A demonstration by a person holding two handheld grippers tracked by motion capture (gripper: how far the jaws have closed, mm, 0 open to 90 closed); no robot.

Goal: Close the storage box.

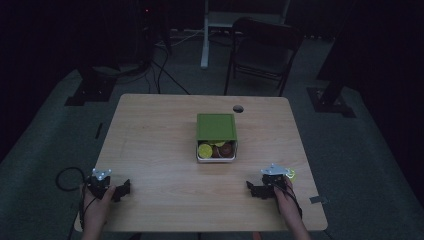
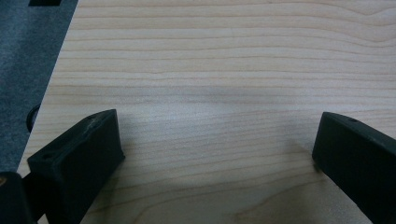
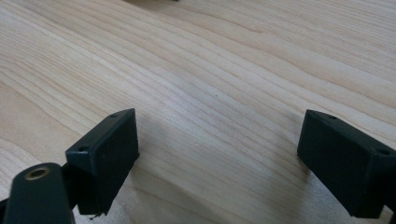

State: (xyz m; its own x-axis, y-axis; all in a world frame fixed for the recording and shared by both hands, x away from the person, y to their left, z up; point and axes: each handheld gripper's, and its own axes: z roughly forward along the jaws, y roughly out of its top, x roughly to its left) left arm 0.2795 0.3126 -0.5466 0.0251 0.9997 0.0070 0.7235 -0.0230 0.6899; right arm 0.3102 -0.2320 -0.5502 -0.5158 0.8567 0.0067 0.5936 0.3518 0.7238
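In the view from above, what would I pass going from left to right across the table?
Left black two-jaw gripper held open over the wooden table → metal box with a green lid slid half back, round yellow and brown pieces inside → right black two-jaw gripper, also open.

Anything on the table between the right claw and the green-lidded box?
Nothing: in the high view only bare wood of the table lies between the right claw and the green-lidded box. The right gripper view shows bare wood ahead too.
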